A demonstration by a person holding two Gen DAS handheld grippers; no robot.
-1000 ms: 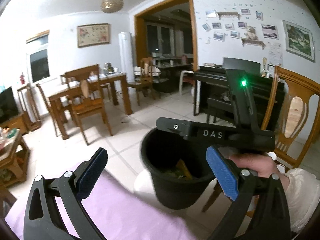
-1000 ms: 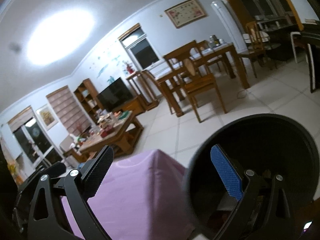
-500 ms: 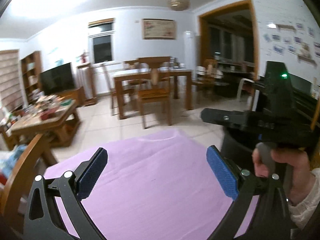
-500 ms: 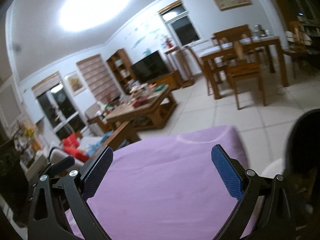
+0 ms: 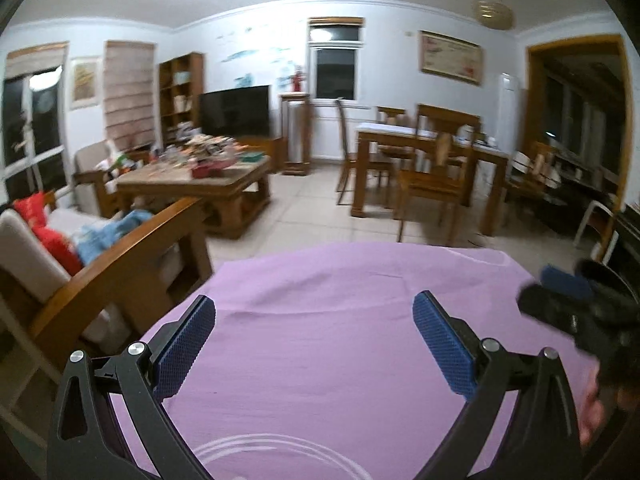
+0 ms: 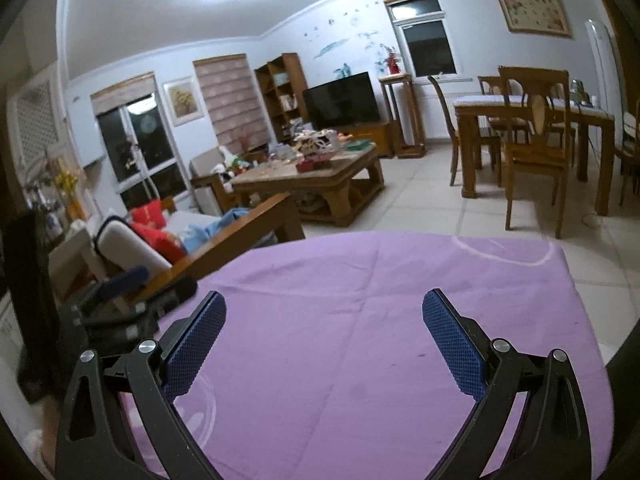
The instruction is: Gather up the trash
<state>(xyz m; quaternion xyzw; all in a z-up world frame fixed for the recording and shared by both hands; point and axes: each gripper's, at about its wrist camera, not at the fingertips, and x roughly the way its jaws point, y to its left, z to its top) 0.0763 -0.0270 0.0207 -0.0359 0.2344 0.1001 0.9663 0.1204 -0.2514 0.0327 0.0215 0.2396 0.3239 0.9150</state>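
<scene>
- The left gripper [image 5: 314, 344], a black frame with blue textured pads, hangs over the purple cloth-covered table [image 5: 340, 340] with its fingers spread wide and nothing between them.
- The right gripper [image 6: 324, 338], of the same build, is likewise spread wide and empty above the same cloth; in the left wrist view it shows at the far right edge, blurred, with part of the person's hand [image 5: 592, 412] on its handle.
- Both tools point level across the table toward the room, which reads as a scanning posture rather than a reach for anything.
- No trash is visible on the purple cloth in either view; only faint pale ring marks [image 6: 516, 254] and creases show, so the surface seems already cleared, or the remaining items lie outside both frames.
- No bin appears in either view, so where collected trash goes cannot be told from here.
- The cluttered wooden coffee table [image 6: 320, 172] stands well apart beyond a wooden-armed sofa [image 6: 224, 244]; whether anything there counts as trash is too small to tell.
</scene>
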